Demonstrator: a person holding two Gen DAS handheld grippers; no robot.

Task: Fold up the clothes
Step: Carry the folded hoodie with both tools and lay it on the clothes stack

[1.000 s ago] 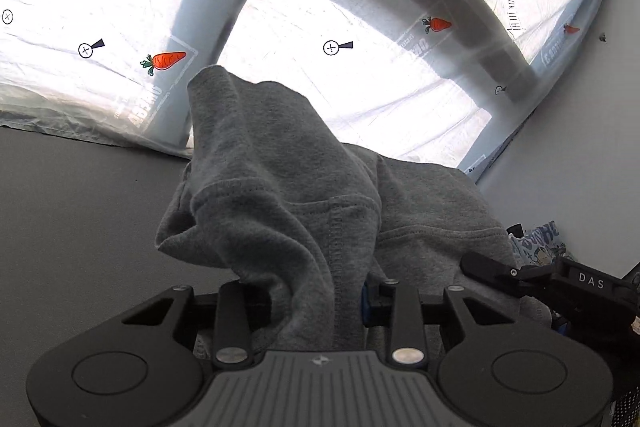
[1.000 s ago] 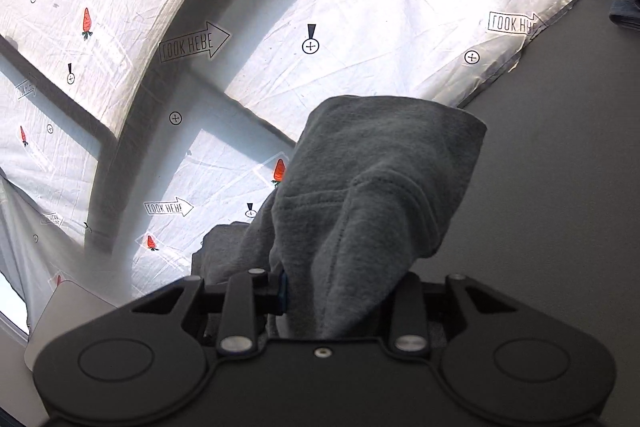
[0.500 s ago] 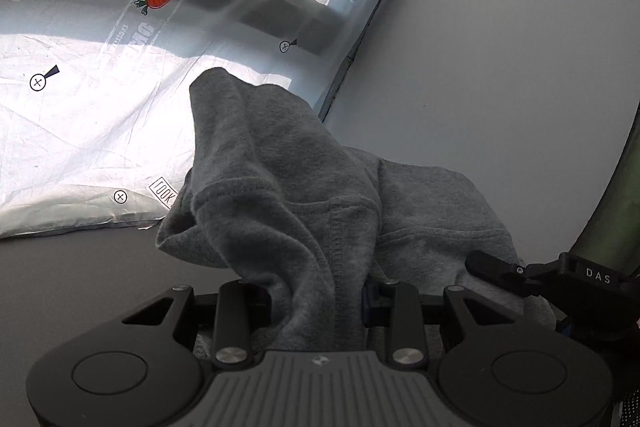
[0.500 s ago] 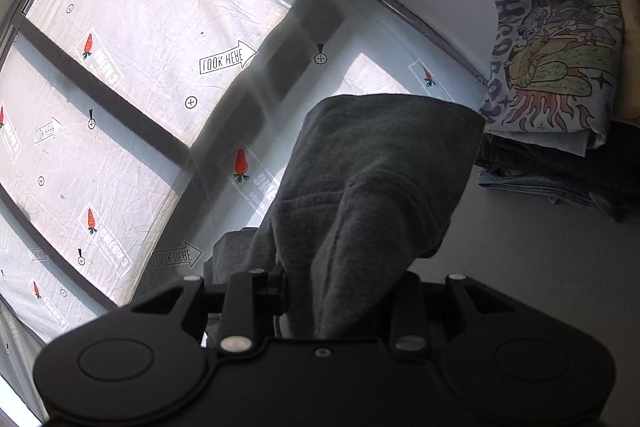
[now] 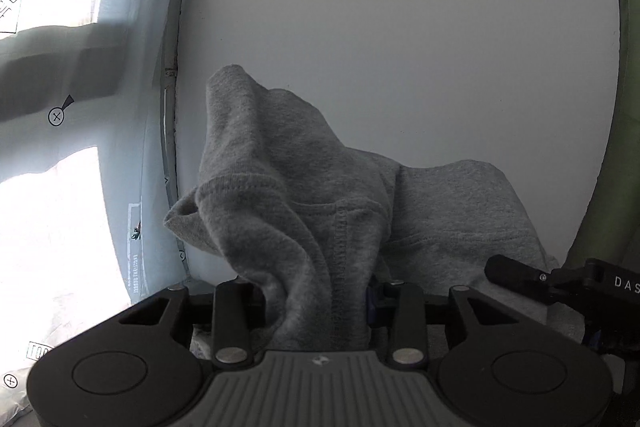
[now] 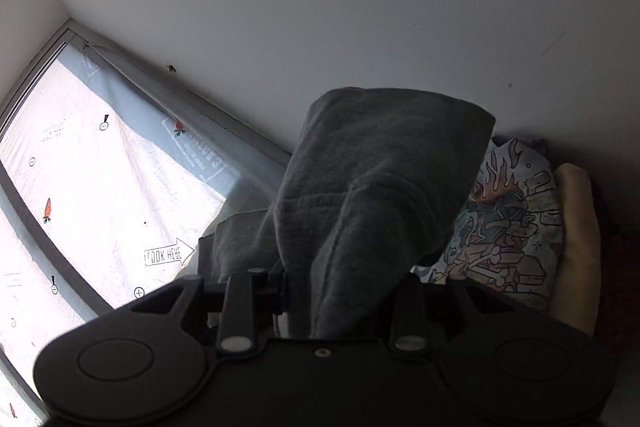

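- Grey garment (image 5: 304,227): we log it bunched between the jaws of the left hand-held gripper (image 5: 316,307), rising out of the gap in a tall, soft peak and spilling to the right towards the other tool. The left jaws have just been opening a little, with the cloth between them; it fills the gap and touches both sides, so we record this hand-held gripper as clenched on the garment.
- Same garment, right wrist view (image 6: 372,195): it stands up from the right hand-held gripper (image 6: 340,299) as a broad folded lobe, darker here because it is in shade. The jaws are closed onto the cloth.
- Material: we note a thick knit fleece, matte and slightly fuzzy, with a stitched seam and a doubled hem line across the folds. Shape is slumped and rounded, no flat panels.
- Right tool seen from the left (image 5: 560,279): black, hard plastic, with white letters, at the garment's right edge.
- Printed sheet (image 6: 100,195): white, creased, thin, marked with small carrots, arrows and crossed circles, lying to the left of the garment.
- Folded clothes pile (image 6: 516,227): we count a printed flame-pattern piece (image 6: 508,211) beside a pale yellow piece (image 6: 576,227), just right of the garment and partly behind it.
- Wall (image 5: 400,27): plain, smooth, pale, behind the garment in both views.
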